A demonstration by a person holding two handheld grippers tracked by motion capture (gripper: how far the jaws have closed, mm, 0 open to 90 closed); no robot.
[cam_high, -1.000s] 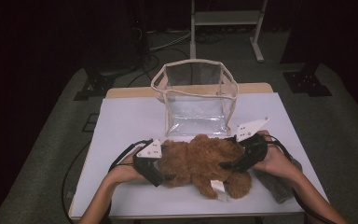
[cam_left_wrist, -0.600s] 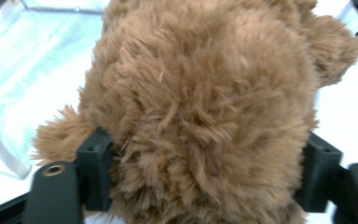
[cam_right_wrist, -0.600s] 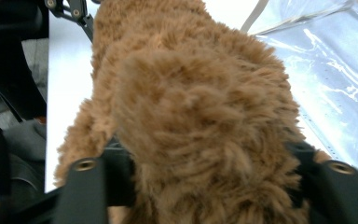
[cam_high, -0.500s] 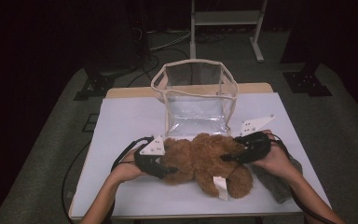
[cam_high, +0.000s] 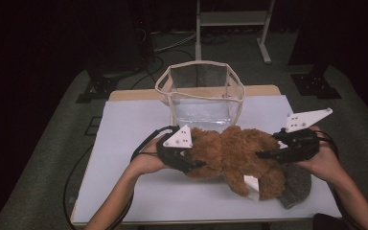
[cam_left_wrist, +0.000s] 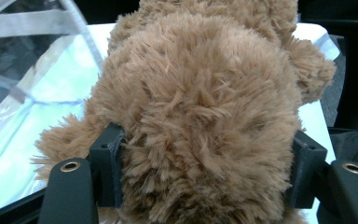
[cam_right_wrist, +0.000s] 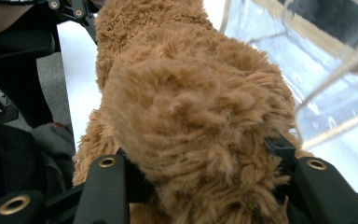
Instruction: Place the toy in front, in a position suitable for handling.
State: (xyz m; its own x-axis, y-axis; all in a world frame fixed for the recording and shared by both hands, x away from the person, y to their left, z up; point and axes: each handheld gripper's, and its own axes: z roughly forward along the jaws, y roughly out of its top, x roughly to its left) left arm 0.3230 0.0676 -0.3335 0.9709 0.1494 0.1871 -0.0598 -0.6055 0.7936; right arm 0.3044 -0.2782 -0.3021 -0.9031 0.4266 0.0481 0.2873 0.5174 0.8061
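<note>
The left gripper (cam_high: 191, 165) and right gripper (cam_high: 268, 153) have both just been closing, and their jaws now pinch the brown teddy bear (cam_high: 235, 155) from opposite ends, pads sunk into fur (its face is hidden). The bear hangs over the tabletop (cam_high: 124, 129), just before the clear bag (cam_high: 201, 91), partly covering a grey cloth (cam_high: 297, 187).
</note>
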